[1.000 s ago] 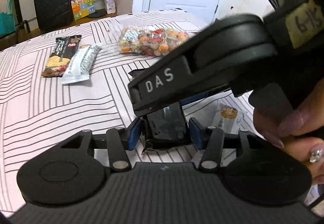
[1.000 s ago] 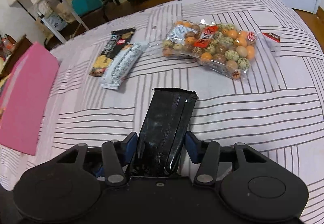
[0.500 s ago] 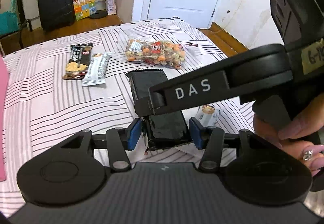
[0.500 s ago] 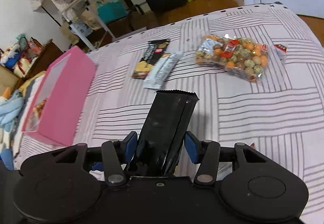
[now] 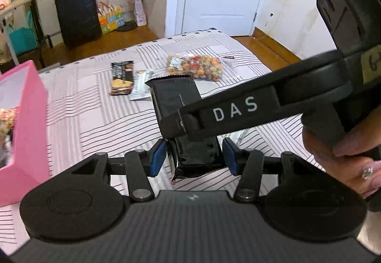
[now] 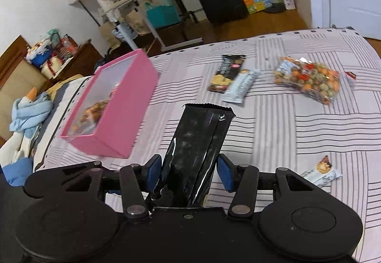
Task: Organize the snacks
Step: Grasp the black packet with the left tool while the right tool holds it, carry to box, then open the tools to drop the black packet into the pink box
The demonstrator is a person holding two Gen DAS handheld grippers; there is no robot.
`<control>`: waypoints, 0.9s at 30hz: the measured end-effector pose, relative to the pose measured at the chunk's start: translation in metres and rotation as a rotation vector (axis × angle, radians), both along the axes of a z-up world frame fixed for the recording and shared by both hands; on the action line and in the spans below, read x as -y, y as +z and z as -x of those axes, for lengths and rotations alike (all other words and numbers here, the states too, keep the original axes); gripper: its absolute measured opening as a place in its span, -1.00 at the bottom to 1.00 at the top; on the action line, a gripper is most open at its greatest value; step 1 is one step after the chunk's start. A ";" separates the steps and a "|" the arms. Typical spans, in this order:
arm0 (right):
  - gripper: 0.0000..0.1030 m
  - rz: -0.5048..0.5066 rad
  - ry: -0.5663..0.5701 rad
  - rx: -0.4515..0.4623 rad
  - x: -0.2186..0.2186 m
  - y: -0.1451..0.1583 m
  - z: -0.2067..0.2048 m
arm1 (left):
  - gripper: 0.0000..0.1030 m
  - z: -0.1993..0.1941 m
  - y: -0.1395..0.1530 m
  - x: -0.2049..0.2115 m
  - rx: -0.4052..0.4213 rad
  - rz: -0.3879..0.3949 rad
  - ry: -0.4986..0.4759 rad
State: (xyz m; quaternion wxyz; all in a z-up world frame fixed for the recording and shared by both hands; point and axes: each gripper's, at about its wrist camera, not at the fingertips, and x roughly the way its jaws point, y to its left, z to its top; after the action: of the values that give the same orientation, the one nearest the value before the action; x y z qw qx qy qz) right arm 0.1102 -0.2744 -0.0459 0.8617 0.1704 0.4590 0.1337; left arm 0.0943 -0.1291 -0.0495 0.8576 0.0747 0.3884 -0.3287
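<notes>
Both hand-held grippers, left and right, were clamped on one black pouch (held clear above the striped bed). The pink box sat to the left; a nut bag lay beyond.

Readable markings: one brand word and one partial handwritten label

In the left wrist view, white capitals "DAS" stand on the black arm of the right gripper that crosses the picture. Higher on that same device, at the right edge, a tan label carries a handwritten "6-", with the rest cut off by the frame. The black snack bar wrapper lying on the bed has white print and a small red logo, and the bag of round snacks has red and white labels, but all of this is too small and blurred to read.
</notes>
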 end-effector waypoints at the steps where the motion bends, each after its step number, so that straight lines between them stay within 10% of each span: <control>1: 0.10 -0.001 0.010 0.002 -0.006 0.004 0.001 | -0.02 0.003 0.004 -0.006 0.008 -0.005 0.005; 13: 0.09 0.030 0.200 0.074 -0.098 0.052 -0.018 | -0.02 0.009 0.039 -0.099 0.067 0.028 0.141; 27: -0.33 -0.077 0.291 0.148 -0.170 0.029 -0.110 | -0.04 -0.068 0.033 -0.202 0.112 0.074 0.341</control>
State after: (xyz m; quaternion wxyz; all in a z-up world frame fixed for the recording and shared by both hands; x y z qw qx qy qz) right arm 0.2201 -0.1047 -0.0166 0.8576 0.1247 0.4084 0.2867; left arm 0.1628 0.0731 -0.0165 0.9234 -0.0057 0.3347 -0.1880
